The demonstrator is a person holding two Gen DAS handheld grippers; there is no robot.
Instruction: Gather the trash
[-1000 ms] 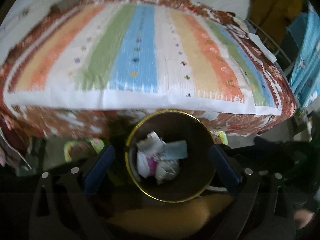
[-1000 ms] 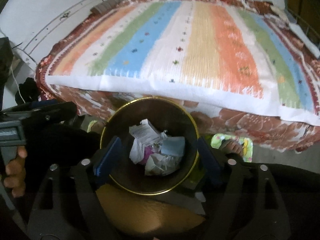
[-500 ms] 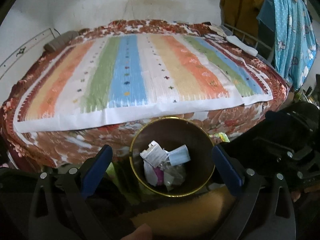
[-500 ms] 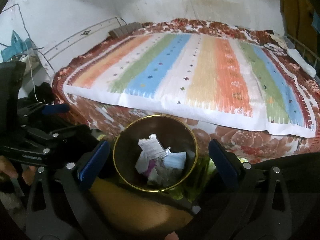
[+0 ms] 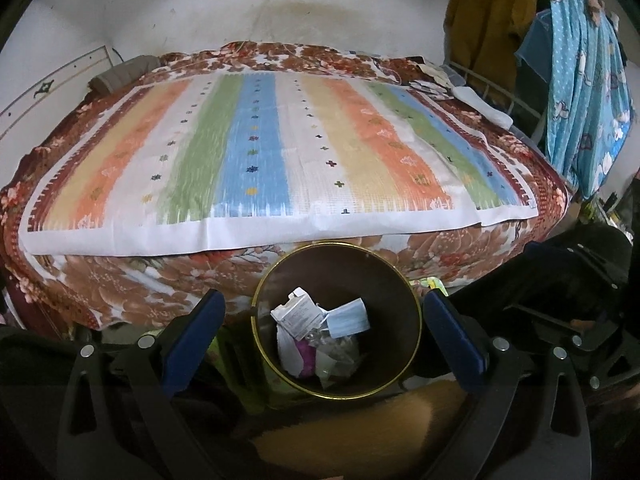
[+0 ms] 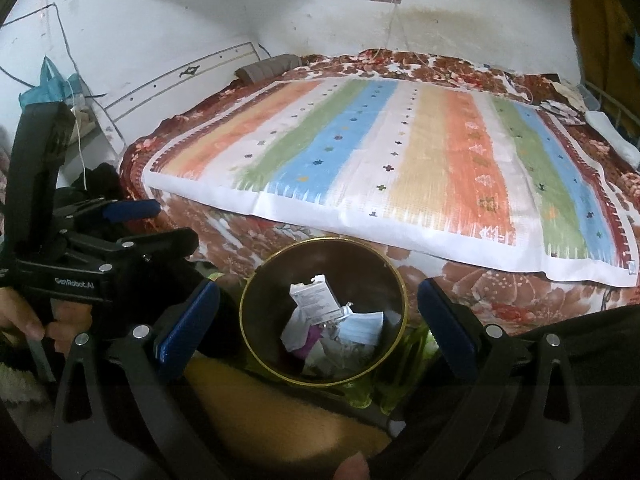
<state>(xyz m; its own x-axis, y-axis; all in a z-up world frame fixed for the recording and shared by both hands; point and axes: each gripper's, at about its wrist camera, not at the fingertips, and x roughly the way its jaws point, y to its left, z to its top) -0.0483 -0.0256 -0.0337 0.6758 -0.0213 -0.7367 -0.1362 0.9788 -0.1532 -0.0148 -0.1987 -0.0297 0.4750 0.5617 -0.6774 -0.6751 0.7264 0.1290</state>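
Both claws spread wide, nothing pinched: left claw (image 5: 320, 336), right claw (image 6: 316, 320). Bin (image 5: 416, 312) directly below and ahead of both, centred between fingers, against near bed (image 5: 256, 152) edge. Trash (image 5: 320, 328) piled inside. Neither hand clearly nearer.

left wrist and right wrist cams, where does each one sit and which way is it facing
Left wrist: on the left gripper, angled down at the trash bin before the bed; its own open blue-padded fingers frame the bin.
Right wrist: on the right gripper, same downward angle; its open fingers show, plus the left gripper and a hand at left.
Shared: bin, box and face mask inside, striped blanket.
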